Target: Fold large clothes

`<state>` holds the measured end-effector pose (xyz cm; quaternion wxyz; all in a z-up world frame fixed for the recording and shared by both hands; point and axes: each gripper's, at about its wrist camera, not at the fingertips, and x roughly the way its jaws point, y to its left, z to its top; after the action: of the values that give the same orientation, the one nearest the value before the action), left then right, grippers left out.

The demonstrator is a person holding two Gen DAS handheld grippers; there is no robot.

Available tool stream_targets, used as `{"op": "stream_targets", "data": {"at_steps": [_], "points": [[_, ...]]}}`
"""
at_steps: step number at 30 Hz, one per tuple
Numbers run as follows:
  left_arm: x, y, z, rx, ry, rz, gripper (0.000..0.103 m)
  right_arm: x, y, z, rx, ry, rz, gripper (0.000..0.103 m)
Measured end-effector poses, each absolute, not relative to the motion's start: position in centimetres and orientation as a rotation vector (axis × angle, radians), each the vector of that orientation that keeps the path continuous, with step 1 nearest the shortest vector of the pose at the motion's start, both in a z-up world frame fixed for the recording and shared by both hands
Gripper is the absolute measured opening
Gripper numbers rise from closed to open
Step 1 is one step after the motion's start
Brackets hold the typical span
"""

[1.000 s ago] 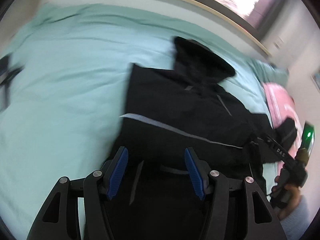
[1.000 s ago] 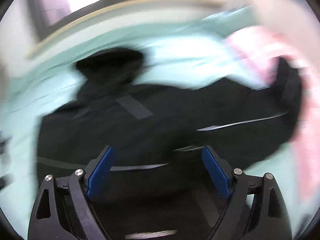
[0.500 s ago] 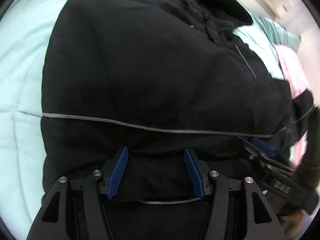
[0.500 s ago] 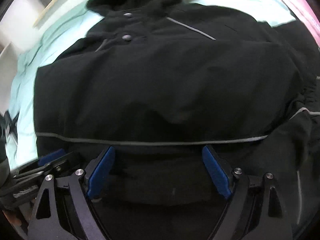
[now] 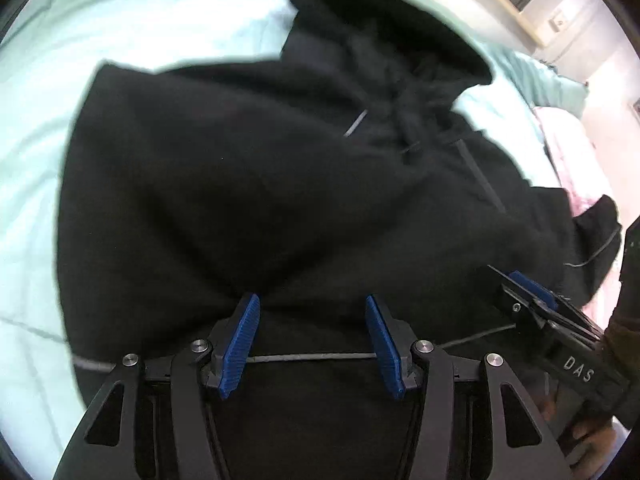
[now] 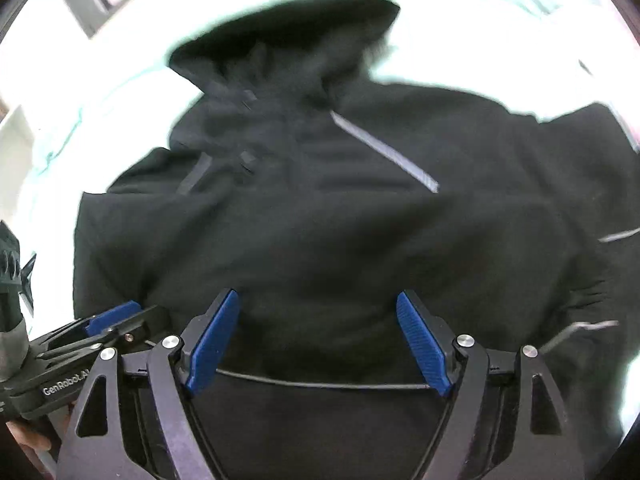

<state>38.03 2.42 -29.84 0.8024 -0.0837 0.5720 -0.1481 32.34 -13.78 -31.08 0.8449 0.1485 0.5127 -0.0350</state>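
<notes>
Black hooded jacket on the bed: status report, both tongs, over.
Left tongs and right tongs open, both just closing, over the hem. Black hooded jacket spread on mint bedsheet, not gripped. Nothing in the way.

One black hooded jacket (image 5: 248,184) lies on one pale green bed (image 5: 36,168). One pink item (image 5: 576,148) sits at about two o'clock from it. Two grippers hang over the hem, left gripper (image 5: 312,332) and right gripper (image 6: 318,336), each with two blue-padded fingers (image 5: 240,340).

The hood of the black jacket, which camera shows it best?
The right wrist view: the hood sits centred and whole against the bright bedding. The left wrist view shows the hood too, but skewed off to the upper right.
</notes>
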Motion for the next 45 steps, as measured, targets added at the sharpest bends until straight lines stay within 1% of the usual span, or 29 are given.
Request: {"op": "stream_targets", "data": {"at_steps": [2,5,7,9,12,16,19,21,25,27,29,32,36,40,45], "points": [[38.2,2.6,-30.6,-0.225,1.227,-0.330,0.056,33.2,-13.8,-32.1,0.310,1.112,-0.064,0.083],[38.3,3.3,-30.1,-0.258,1.254,-0.341,0.056,33.1,-13.0,-30.7,0.252,1.118,-0.051,0.082],[37.8,3.3,-28.6,-0.235,1.269,-0.307,0.056,31.8,-13.3,-29.0,0.299,1.065,-0.016,0.082],[35.9,3.4,-25.8,-0.196,1.214,-0.306,0.056,29.5,-14.1,-26.6,0.331,0.998,-0.006,0.082],[32.0,3.8,-21.6,-0.177,1.121,-0.322,0.056,24.2,-15.9,-21.8,0.297,0.882,-0.053,0.082],[25.8,4.6,-15.2,-0.219,0.995,-0.317,0.057,16.8,-19.5,-15.3,0.219,0.739,-0.146,0.082],[21.6,5.7,-11.3,-0.250,0.947,-0.284,0.058,10.5,-23.1,-10.2,0.174,0.634,-0.261,0.082],[18.5,5.9,-8.8,-0.263,0.904,-0.272,0.059,6.2,-25.2,-6.9,0.160,0.570,-0.338,0.085],[12.5,6.9,-5.5,-0.274,0.837,-0.288,0.060,-2.6,-29.5,-1.4,0.174,0.432,-0.470,0.085],[9.9,6.5,-4.9,-0.266,0.824,-0.316,0.064,-6.5,-31.2,0.9,0.173,0.361,-0.538,0.086],[8.1,5.6,-4.9,-0.243,0.827,-0.328,0.065,-9.9,-32.4,2.7,0.161,0.299,-0.602,0.087],[5.6,4.4,-5.5,-0.209,0.850,-0.338,0.065,-14.2,-34.0,5.1,0.143,0.238,-0.673,0.093],[3.1,3.6,-6.6,-0.213,0.897,-0.320,0.065,-16.6,-35.5,5.4,0.127,0.256,-0.700,0.094],[1.7,2.7,-7.7,-0.274,0.950,-0.322,0.065,-18.9,-37.1,4.9,0.181,0.276,-0.691,0.094],[0.1,2.2,-5.3,-0.226,0.880,-0.328,0.065,-19.7,-37.3,6.4,0.165,0.205,-0.678,0.094]]}}
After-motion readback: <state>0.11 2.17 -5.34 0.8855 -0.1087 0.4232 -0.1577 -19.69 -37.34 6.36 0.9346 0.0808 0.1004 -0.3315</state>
